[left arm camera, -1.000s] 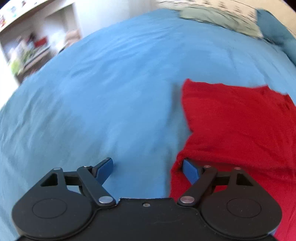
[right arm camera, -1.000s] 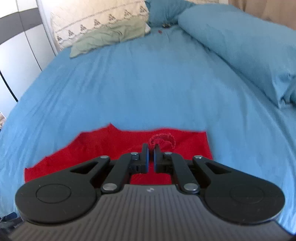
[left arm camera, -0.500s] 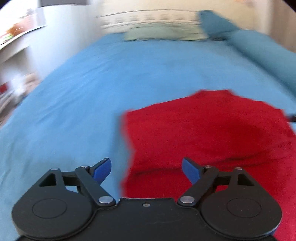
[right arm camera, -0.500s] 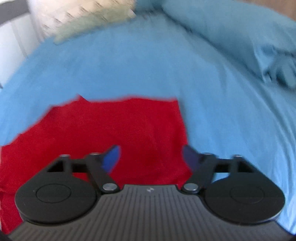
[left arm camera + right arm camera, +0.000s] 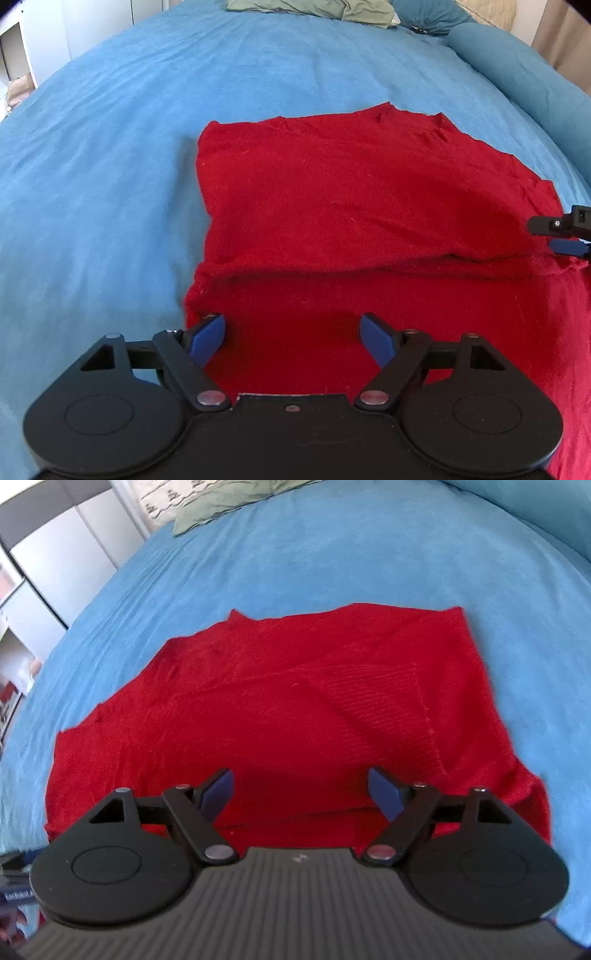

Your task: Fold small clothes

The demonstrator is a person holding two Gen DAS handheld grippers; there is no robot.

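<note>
A red knit garment lies on the blue bedspread, with one layer folded over another and a fold edge running across. It also shows in the right wrist view, where a ribbed sleeve lies folded onto its right part. My left gripper is open and empty, low over the garment's near left edge. My right gripper is open and empty over the garment's near edge. The right gripper's fingertips show at the right edge of the left wrist view, beside the fold edge.
A green cloth and patterned pillows lie at the head of the bed. A long blue bolster runs along the right side. White wardrobe doors and shelves stand to the left of the bed.
My right gripper was shut a second ago and has opened over the garment. Both grippers have swung round and now hover over the garment's near edge; the left stayed open.
</note>
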